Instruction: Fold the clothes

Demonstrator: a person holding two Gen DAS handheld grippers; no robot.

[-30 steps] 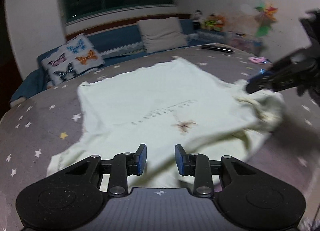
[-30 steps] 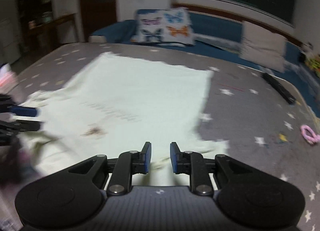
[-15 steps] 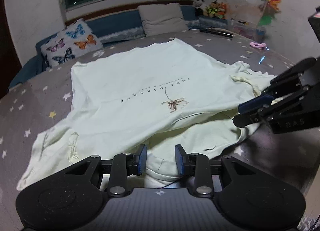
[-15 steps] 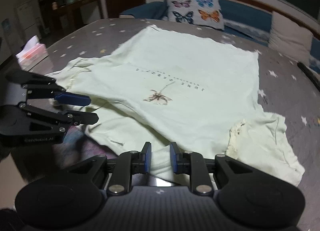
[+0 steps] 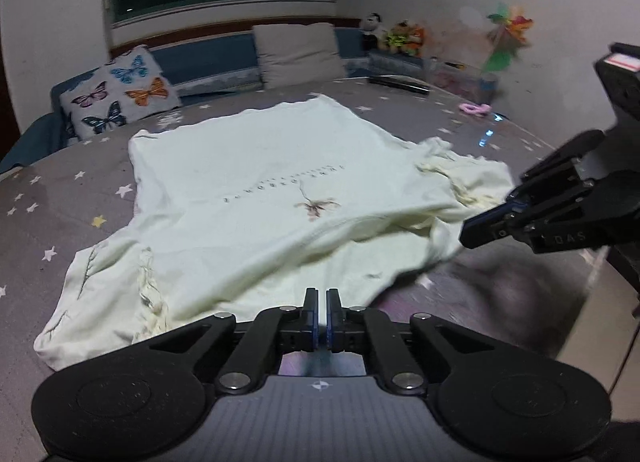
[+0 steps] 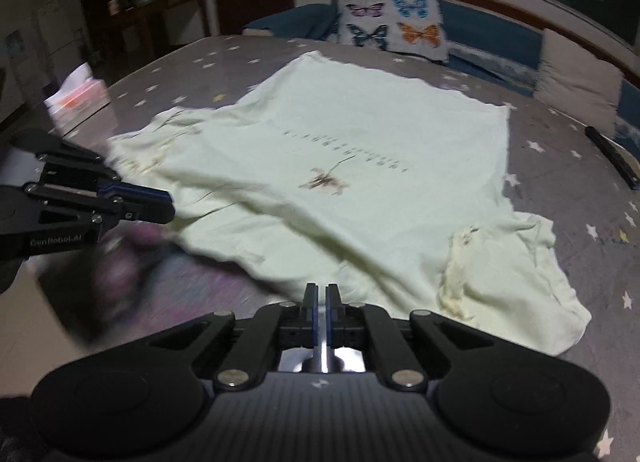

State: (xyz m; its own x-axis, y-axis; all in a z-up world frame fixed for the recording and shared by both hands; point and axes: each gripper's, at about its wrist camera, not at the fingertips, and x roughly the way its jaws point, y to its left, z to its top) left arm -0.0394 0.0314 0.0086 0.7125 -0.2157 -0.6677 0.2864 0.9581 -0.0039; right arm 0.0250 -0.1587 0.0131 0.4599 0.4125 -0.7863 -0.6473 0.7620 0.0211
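Observation:
A pale green T-shirt (image 5: 264,198) with a small flower print and a line of text lies spread on the grey star-patterned cover; it also shows in the right wrist view (image 6: 360,166). My left gripper (image 5: 321,302) is shut on the near shoulder edge of the shirt, left of the collar. My right gripper (image 6: 321,296) is shut on the near edge at the other shoulder. Each gripper shows in the other's view, the right one (image 5: 472,232) and the left one (image 6: 166,206), both closed at the cloth's raised, blurred near edge.
A butterfly cushion (image 5: 116,98) and a beige cushion (image 5: 298,52) lie at the far side. A tissue box (image 6: 76,102) stands at the left, a dark remote (image 6: 610,156) and a pink ring (image 5: 474,108) at the right. Toys (image 5: 400,36) line the wall.
Both grippers were open half a second ago and have closed on the shirt's near edge. The near edge now lifts off the cover and blurs.

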